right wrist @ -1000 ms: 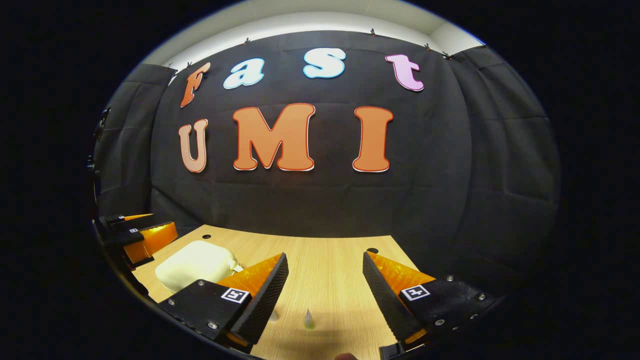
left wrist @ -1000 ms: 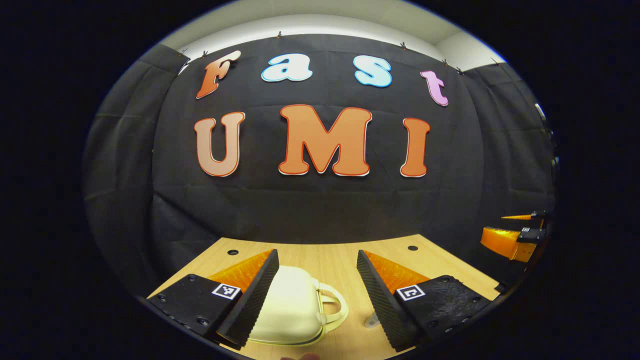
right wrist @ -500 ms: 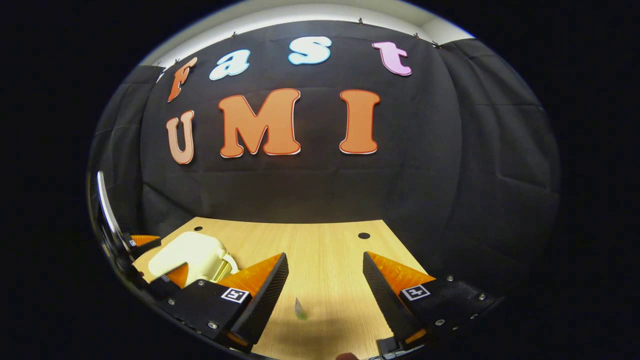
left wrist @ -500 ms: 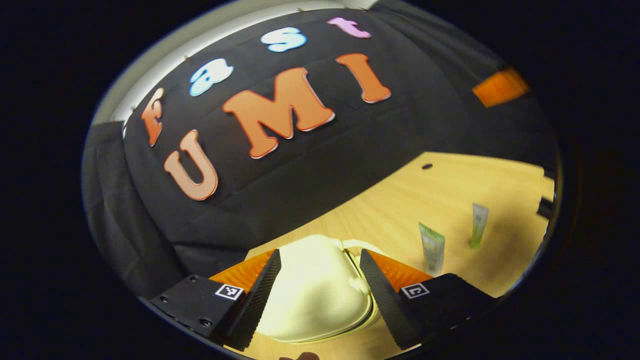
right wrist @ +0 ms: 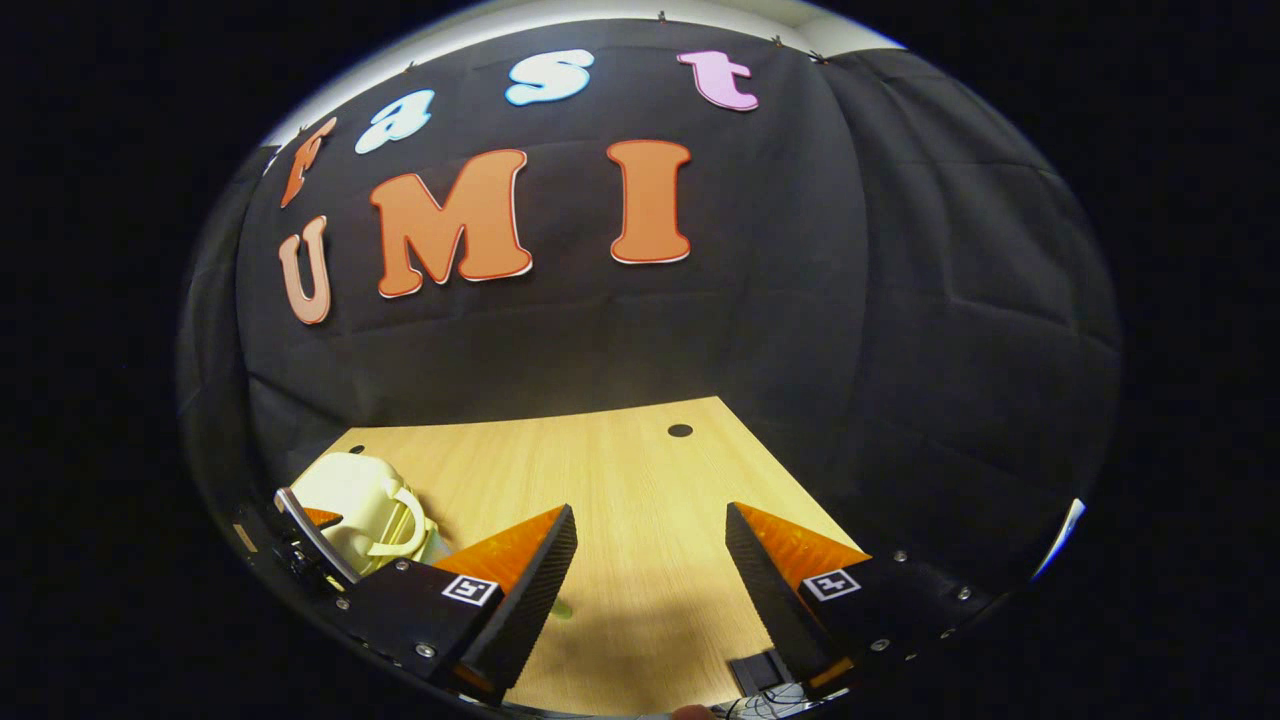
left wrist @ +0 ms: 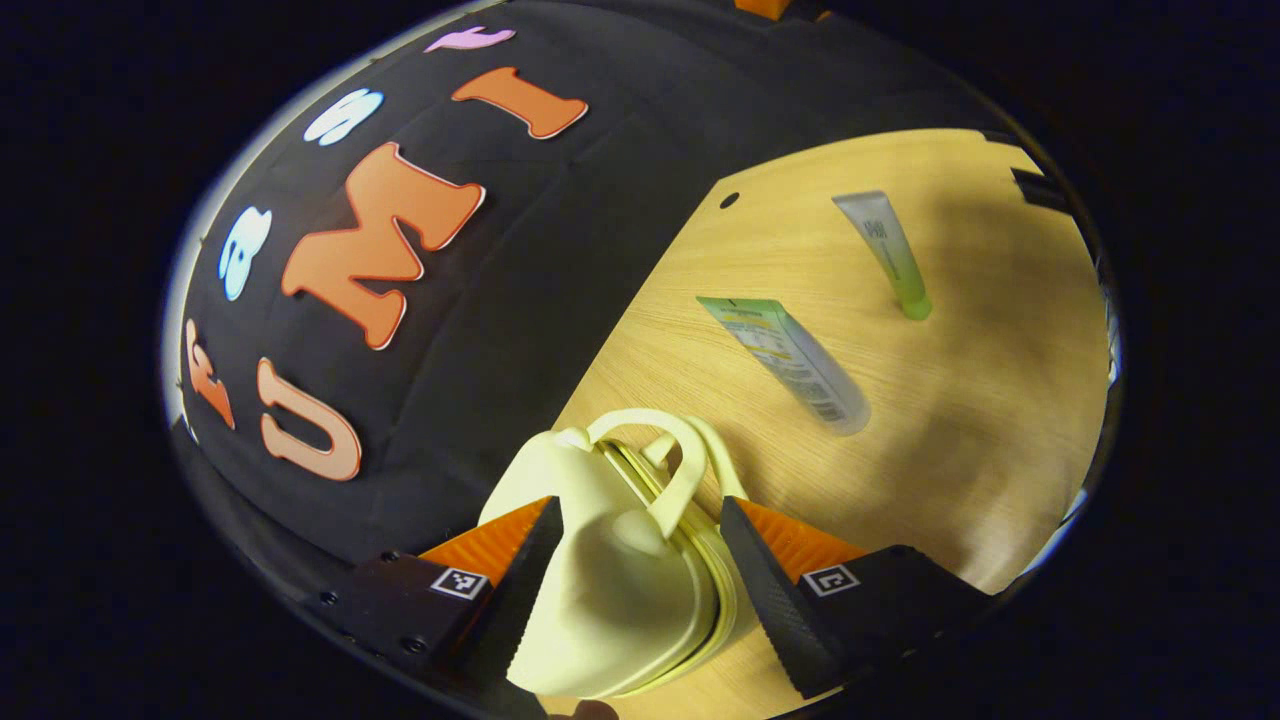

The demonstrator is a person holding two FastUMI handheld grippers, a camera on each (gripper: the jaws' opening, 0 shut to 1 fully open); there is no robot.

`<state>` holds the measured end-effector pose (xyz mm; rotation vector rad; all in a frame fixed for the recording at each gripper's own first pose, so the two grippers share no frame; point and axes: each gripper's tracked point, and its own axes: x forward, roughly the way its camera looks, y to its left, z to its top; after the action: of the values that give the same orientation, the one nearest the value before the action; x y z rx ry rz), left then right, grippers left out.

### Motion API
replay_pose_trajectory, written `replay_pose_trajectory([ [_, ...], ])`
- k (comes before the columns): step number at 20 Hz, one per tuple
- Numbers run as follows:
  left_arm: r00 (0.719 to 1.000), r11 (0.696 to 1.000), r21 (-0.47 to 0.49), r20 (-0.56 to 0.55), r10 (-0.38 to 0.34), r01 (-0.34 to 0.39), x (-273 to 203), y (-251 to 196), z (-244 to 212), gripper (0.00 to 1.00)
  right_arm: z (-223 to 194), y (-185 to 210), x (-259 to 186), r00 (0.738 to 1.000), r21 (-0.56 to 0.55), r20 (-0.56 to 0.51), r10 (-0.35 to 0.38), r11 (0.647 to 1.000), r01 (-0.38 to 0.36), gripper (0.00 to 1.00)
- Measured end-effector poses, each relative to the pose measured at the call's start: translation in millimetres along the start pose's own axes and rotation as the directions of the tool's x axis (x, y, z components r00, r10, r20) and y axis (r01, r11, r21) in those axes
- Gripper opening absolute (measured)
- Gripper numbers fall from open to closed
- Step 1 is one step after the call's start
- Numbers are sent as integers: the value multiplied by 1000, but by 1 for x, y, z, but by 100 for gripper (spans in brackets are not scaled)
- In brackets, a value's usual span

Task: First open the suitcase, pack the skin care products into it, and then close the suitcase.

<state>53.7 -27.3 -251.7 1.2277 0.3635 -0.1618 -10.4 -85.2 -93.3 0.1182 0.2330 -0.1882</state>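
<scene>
Still on opening: left tongs straddle the shut suitcase, contact unclear; right tongs apart, idle; tubes at 1 o'clock; next, part the lid

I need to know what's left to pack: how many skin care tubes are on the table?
2. One tube lies on the table just beyond the suitcase; the other tube lies farther out. More may be hidden.

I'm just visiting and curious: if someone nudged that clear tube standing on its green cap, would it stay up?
Probably not. The clear tube stands on a narrow green cap, so a nudge would likely tip it. It looks soft-walled and light, so it may dent when squeezed. Once down, like the other tube lying on the table, its flat crimped end should stop it rolling far.
</scene>
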Motion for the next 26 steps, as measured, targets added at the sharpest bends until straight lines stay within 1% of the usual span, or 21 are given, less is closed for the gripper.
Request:
replay_pose_trajectory([
  [2,1000,999,40,-24,0,1,15,0,-3,98,-3,-7,0,1000,-11,-6,-14,1000,14,95],
  [4,998,999,44,-57,-30,33,25,-6,-8,98,-3,-9,0,1000,-21,-9,-24,1000,23,95],
  [6,997,997,64,-74,-35,40,35,-4,-6,98,-4,-13,1,999,-20,-13,-32,999,32,95],
  [8,995,995,83,-86,-49,56,43,-8,-3,98,-8,-12,0,999,5,-27,-23,1000,23,95],
  [11,993,993,107,-110,-45,57,57,-12,1,97,-18,-10,2,998,20,-59,-14,1000,16,95],
  [13,989,992,107,-138,-48,63,60,-16,-2,75,-20,-14,1,998,1,-59,-23,1000,23,95],
  [14,989,992,113,-141,-46,62,62,-16,-3,74,-20,-15,1,998,-7,-58,-25,1000,25,95],
  [15,986,991,110,-157,-62,80,62,-18,-6,71,-19,-14,1,998,-8,-57,-26,1000,26,95],
  [16,983,989,111,-165,-74,93,62,-22,-8,54,-19,-15,1,998,-7,-57,-27,1000,27,95],
  [17,981,986,127,-175,-83,106,63,-24,-10,53,-19,-14,0,998,-4,-58,-25,1000,25,95],
  [18,979,982,142,-176,-99,124,67,-27,-7,43,-19,-12,0,998,-3,-59,-21,1000,21,95],
  [19,976,976,158,-181,-118,147,62,-30,-7,43,-20,-11,0,998,-4,-61,-14,1000,14,95],
  [20,977,972,170,-162,-136,164,64,-33,-3,19,-20,-9,0,998,-6,-62,-11,1000,10,95],
  [21,980,975,154,-149,-135,158,63,-29,-3,15,-20,-8,-1,998,-10,-62,-5,1000,4,95],
  [22,978,979,117,-146,-147,165,62,-27,-6,10,-19,-6,-1,998,-16,-59,0,1000,-1,95],
  [24,975,984,29,-138,-172,178,60,-24,-3,10,-16,-2,0,998,-23,-54,13,1000,-14,95],
  [26,969,977,-62,-130,-211,205,56,-24,1,10,-13,3,1,999,-20,-48,26,999,-27,95],
])
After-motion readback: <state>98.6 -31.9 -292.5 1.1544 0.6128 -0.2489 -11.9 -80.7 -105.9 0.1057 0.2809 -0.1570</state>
